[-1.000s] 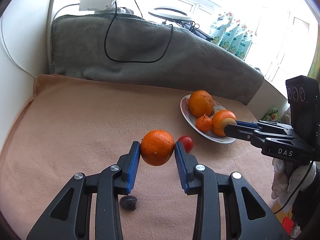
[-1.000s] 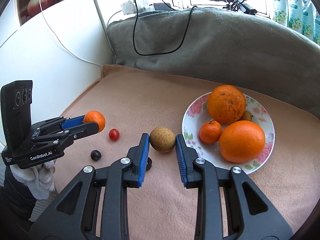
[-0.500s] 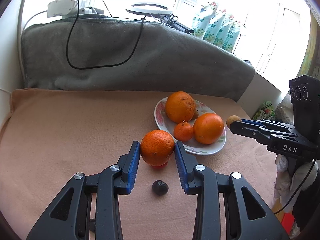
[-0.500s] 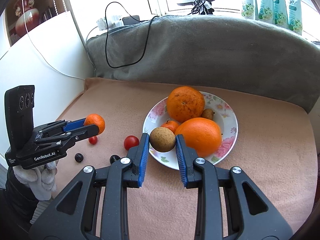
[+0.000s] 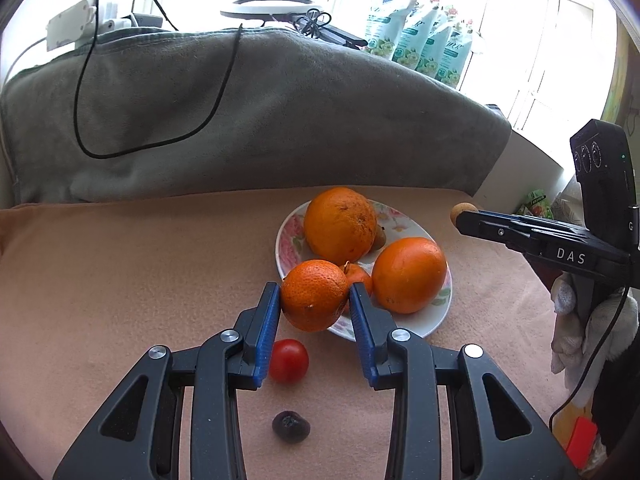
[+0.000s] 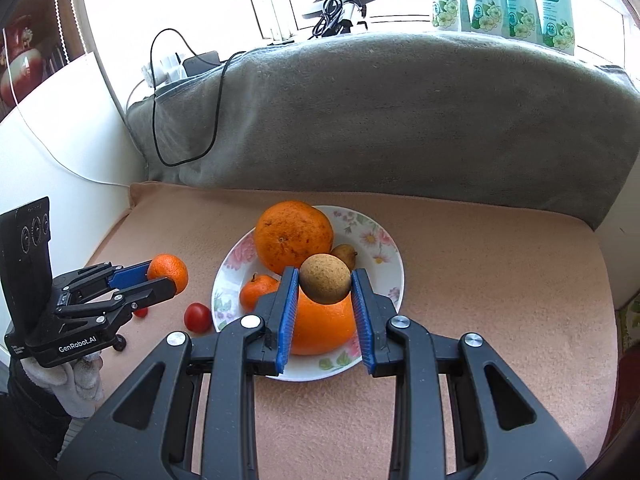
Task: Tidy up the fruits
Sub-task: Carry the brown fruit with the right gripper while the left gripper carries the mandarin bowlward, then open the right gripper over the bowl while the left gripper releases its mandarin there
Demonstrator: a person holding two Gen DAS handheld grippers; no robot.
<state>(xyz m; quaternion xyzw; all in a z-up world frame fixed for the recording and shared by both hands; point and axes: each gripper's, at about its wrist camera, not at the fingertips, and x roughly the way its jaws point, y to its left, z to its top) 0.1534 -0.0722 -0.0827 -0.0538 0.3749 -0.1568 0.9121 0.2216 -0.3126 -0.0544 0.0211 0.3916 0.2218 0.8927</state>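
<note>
My left gripper (image 5: pixel 314 300) is shut on a mandarin (image 5: pixel 314 295) and holds it above the near left rim of the floral plate (image 5: pixel 416 324). The mandarin also shows in the right wrist view (image 6: pixel 170 273). My right gripper (image 6: pixel 325 285) is shut on a round brown fruit (image 6: pixel 325 278) and holds it over the plate (image 6: pixel 380 240). The plate holds two large oranges (image 6: pixel 294 237) (image 5: pixel 409 274), a small mandarin (image 6: pixel 258 290) and a small brown pear (image 6: pixel 345 255). A red cherry tomato (image 5: pixel 289 361) and a dark berry (image 5: pixel 291 426) lie on the cloth below my left gripper.
The surface is a peach cloth (image 6: pixel 500 280). A grey blanket (image 6: pixel 380 120) with a black cable (image 5: pixel 160 92) rises behind it. A white wall (image 6: pixel 60 140) stands at the left. Green pouches (image 6: pixel 504 0) line the windowsill. Another small tomato (image 6: pixel 141 312) lies by the left gripper.
Both grippers have moved toward the plate with their fruit. The left one now holds the mandarin at the plate's rim; the right one holds the brown fruit over the plate.
</note>
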